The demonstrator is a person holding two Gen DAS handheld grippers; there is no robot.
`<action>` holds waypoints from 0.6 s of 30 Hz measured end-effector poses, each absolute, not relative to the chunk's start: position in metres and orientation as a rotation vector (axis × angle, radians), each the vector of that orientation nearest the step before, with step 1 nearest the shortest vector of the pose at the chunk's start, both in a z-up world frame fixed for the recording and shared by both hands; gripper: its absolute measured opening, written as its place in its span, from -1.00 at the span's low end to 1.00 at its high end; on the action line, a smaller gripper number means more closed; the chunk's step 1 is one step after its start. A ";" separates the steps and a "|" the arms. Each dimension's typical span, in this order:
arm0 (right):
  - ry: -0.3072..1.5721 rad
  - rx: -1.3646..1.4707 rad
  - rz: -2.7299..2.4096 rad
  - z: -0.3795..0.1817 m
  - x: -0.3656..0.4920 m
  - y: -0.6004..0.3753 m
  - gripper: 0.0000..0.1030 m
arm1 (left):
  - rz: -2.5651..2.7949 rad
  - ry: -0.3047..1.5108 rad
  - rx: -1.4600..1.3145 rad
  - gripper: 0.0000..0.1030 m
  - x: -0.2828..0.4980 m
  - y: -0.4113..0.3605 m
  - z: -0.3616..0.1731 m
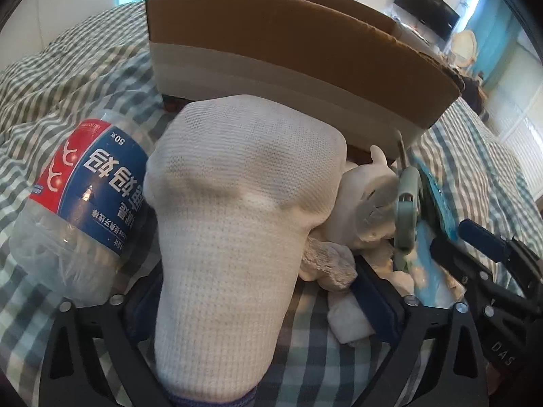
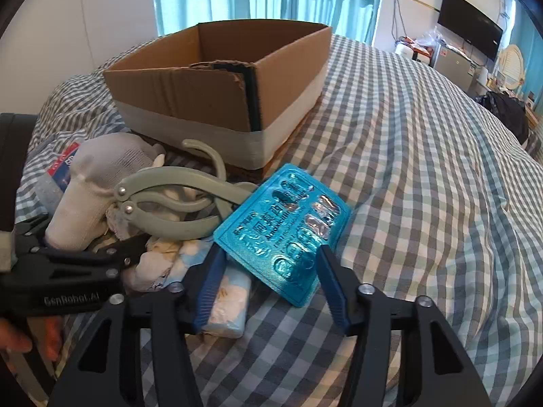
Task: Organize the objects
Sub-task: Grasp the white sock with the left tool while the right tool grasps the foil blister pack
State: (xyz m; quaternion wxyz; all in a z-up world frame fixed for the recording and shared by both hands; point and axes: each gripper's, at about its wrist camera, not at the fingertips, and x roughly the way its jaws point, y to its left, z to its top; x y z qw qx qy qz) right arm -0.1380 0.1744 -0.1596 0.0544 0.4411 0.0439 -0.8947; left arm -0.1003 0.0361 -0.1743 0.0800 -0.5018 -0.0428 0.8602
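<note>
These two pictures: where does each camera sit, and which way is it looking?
Left wrist: sits on the left gripper, looking down along its fingers at a white sock between them, with the cardboard box beyond.
Right wrist: sits on the right gripper, looking down at a blue blister pack between its fingers; a hand shows at left.
Shared: box, sock, pack, green plastic clip, checked bedding.

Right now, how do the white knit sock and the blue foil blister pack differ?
The white knit sock is soft, bulky and matte; the blue foil blister pack is flat, stiff and shiny. The sock sits between the left gripper's wide jaws; the pack lies between the right gripper's narrower jaws. Both rest on the checked bedspread.
</note>
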 end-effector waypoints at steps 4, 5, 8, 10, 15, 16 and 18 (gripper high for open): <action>0.140 1.337 -2.714 -0.160 -0.138 0.171 -0.21 | 2.629 0.059 -1.455 1.00 -0.093 0.049 -0.176; 0.141 1.336 -2.714 -0.160 -0.136 0.170 -0.21 | 2.634 0.057 -1.446 1.00 -0.091 0.048 -0.176; 0.137 1.335 -2.716 -0.160 -0.134 0.168 -0.22 | 2.615 0.028 -1.458 1.00 -0.092 0.044 -0.175; 0.134 1.329 -2.716 -0.159 -0.133 0.168 -0.27 | 2.616 0.023 -1.444 0.97 -0.088 0.041 -0.172; 0.124 1.319 -2.712 -0.157 -0.128 0.174 -0.43 | 2.629 0.084 -1.376 0.49 -0.075 0.038 -0.153; 0.121 1.318 -2.712 -0.156 -0.128 0.175 -0.46 | 2.634 0.106 -1.367 0.49 -0.075 0.042 -0.151; 0.116 1.316 -2.714 -0.155 -0.128 0.178 -0.48 | 2.653 0.130 -1.340 0.49 -0.068 0.040 -0.142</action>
